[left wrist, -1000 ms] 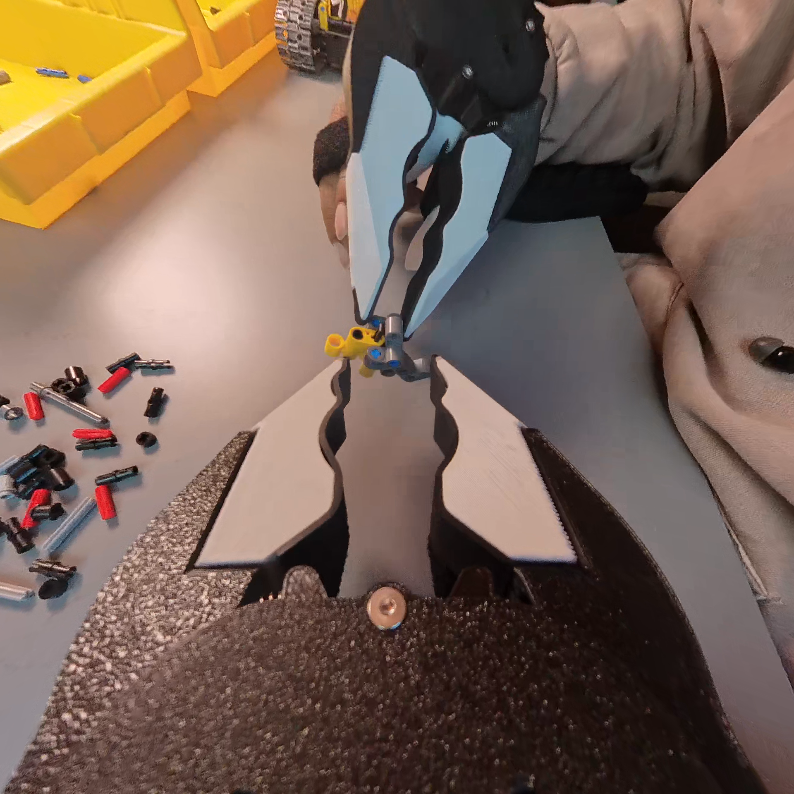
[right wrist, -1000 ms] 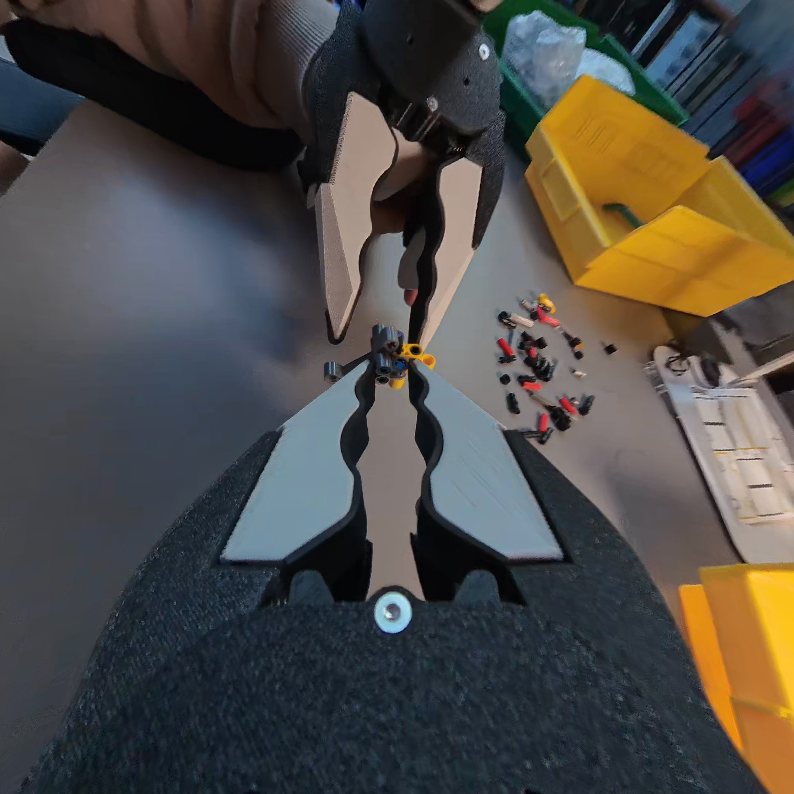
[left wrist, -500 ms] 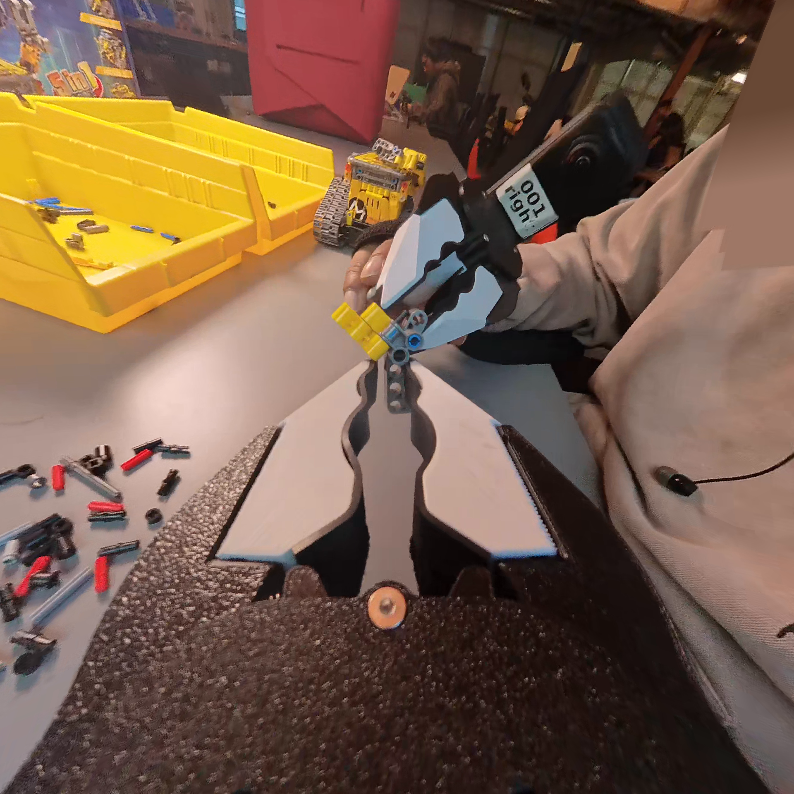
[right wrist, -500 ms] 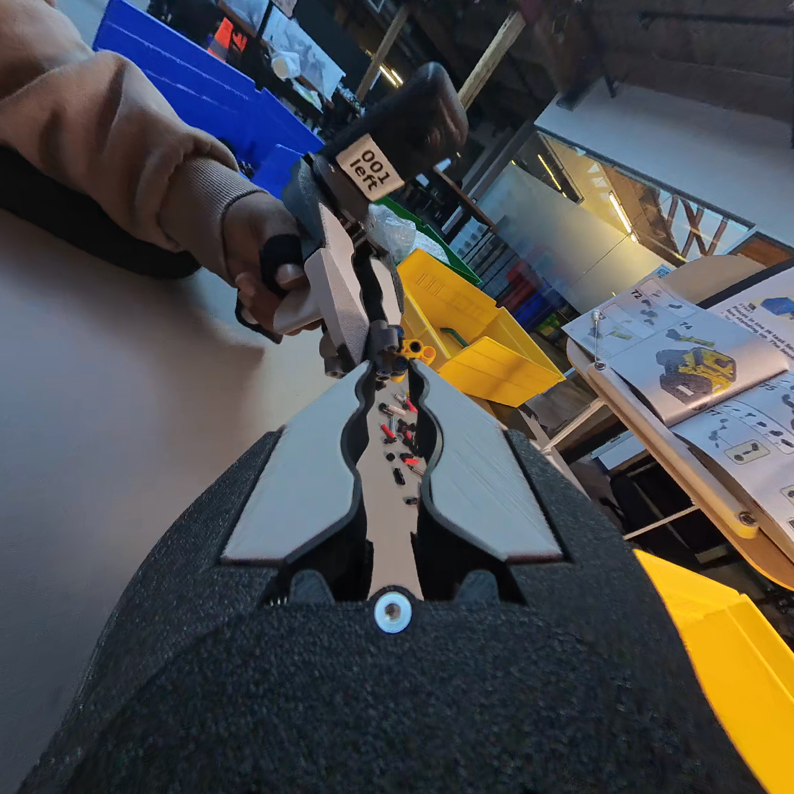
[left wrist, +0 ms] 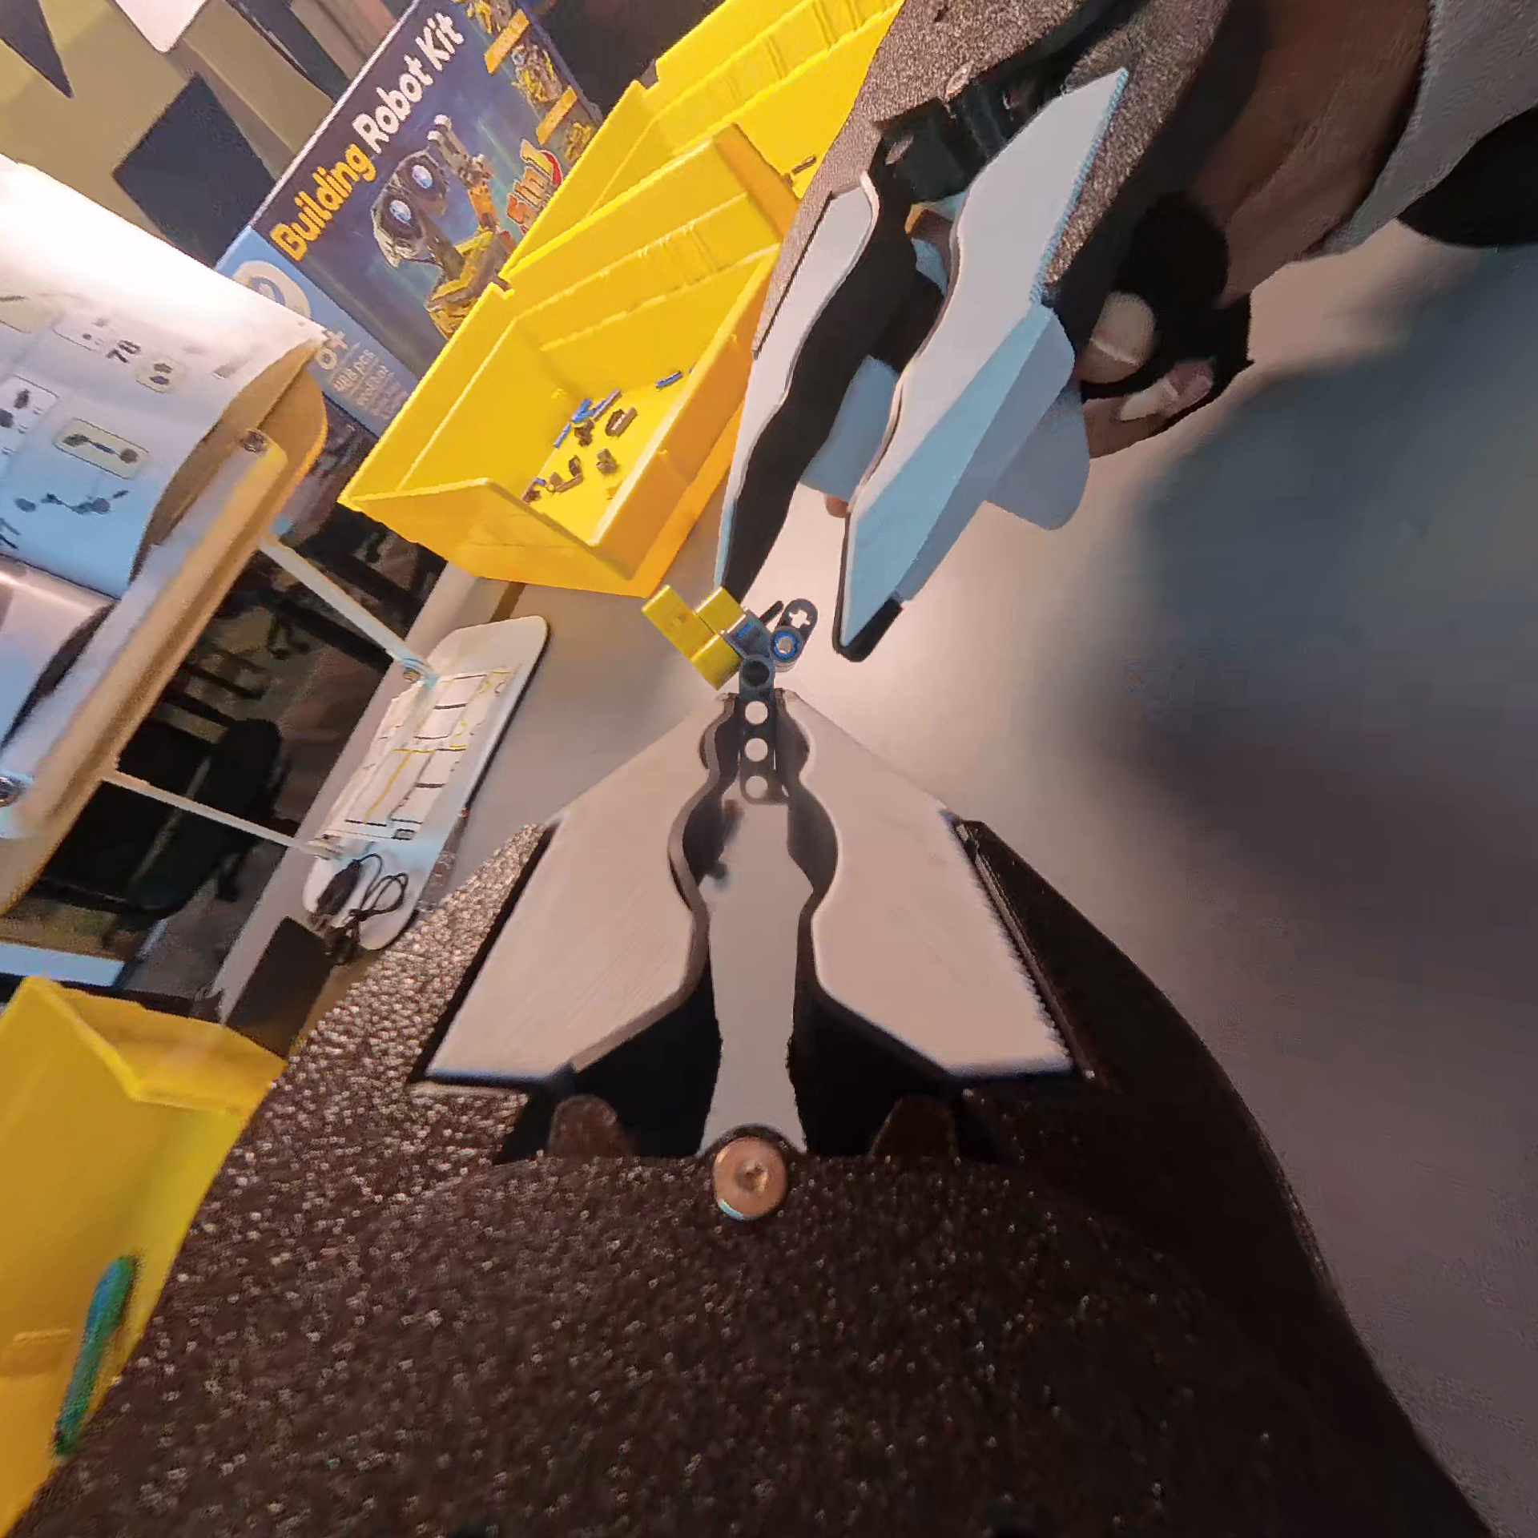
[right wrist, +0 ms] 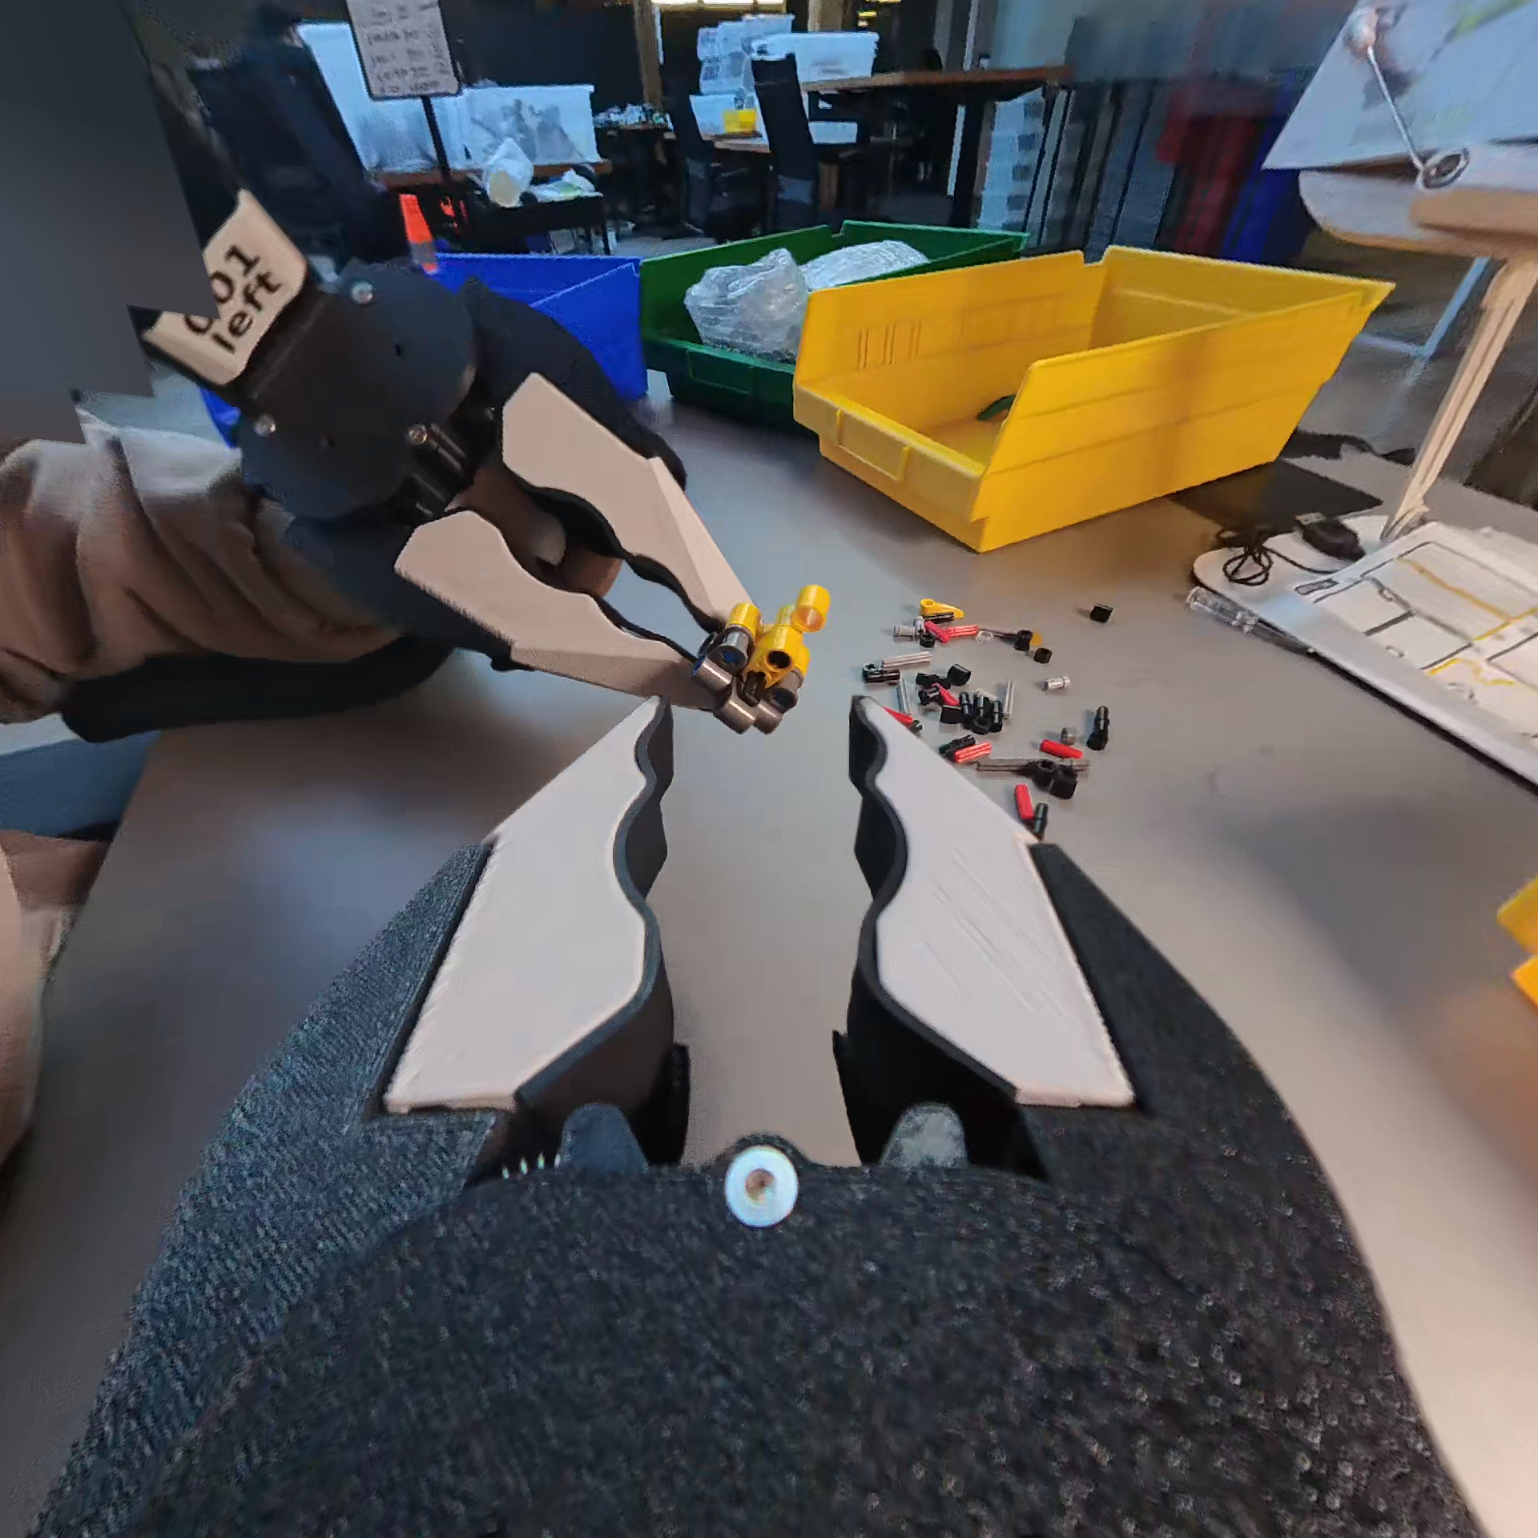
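The left gripper (left wrist: 756,716) is closed tight on a small toy build (left wrist: 743,657) — a dark bar with holes, with yellow and grey pieces stuck on its far end. The bar sits right between the two tips, and the yellow pieces poke out past them. In the right wrist view the same little build (right wrist: 761,662) is up off the grey table (right wrist: 791,499), pinched at the end of the left gripper (right wrist: 707,657).

The right gripper (right wrist: 759,717) is wide open and holds nothing. Its tips are just below the toy build, one on each side, not touching it. In the left wrist view the right gripper (left wrist: 795,612) points down at the build from above, with its fingers spread around it.

To the right of the right gripper's tips lies a pile of loose pieces (right wrist: 982,699) — red, black and grey pins. Past them, farther ahead, is a yellow bin (right wrist: 1074,391), then a green bin (right wrist: 724,358) with a clear bag inside and a blue bin (right wrist: 582,300). Far right of the tips lie paper sheets (right wrist: 1415,599) with drawings.
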The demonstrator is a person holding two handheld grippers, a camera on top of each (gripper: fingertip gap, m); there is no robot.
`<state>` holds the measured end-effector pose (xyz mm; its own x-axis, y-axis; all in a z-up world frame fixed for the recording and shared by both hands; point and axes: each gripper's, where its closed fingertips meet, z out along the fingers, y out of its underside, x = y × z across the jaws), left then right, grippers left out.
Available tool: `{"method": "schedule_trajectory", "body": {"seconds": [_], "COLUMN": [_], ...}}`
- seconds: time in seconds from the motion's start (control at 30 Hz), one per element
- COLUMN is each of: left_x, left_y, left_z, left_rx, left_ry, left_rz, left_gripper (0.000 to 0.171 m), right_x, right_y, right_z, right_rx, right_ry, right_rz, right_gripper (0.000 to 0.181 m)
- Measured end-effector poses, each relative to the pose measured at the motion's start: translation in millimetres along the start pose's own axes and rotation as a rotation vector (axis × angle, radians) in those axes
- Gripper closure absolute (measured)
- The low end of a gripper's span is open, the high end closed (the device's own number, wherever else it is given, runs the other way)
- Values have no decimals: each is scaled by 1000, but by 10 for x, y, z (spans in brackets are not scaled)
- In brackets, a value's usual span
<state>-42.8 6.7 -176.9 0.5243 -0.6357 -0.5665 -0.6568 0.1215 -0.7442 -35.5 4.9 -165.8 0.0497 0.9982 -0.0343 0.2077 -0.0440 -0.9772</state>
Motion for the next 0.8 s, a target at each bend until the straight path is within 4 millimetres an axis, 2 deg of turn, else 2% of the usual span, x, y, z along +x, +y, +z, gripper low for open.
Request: {"method": "schedule_trajectory", "body": {"seconds": [0.17,0.23,0.3,0.33,0.43,0.53,0.6,0.7,0.8], "left_x": [-3,1,28,54,154,36,76,289,323], "left_y": [-49,-57,-65,-81,-179,-423,-485,-506,-500], "left_z": [26,43,47,41,-69,-295,-351,-345,-329], "left_rx": [-6,-12,14,45,173,377,404,361,340], "left_ry": [-69,-83,-64,-22,246,437,512,573,573], "left_rz": [89,106,92,38,-315,-628,-665,-592,-563], "left_gripper": [165,166,164,163,137,135,138,139,142], "right_x": [-28,-33,-37,-48,-128,-267,-364,-469,-509], "right_y": [-34,-24,-4,-10,-86,-131,-135,-122,-102], "right_z": [34,40,30,14,-78,-181,-196,-181,-175], "right_rx": [16,16,-3,-2,34,60,69,63,49], "right_ry": [-47,-52,-64,-79,-148,-217,-240,-245,-232], "right_rz": [153,181,193,186,115,-20,-86,-169,-239], "right_gripper": [141,155,156,156,157,157,156,156,157]}}
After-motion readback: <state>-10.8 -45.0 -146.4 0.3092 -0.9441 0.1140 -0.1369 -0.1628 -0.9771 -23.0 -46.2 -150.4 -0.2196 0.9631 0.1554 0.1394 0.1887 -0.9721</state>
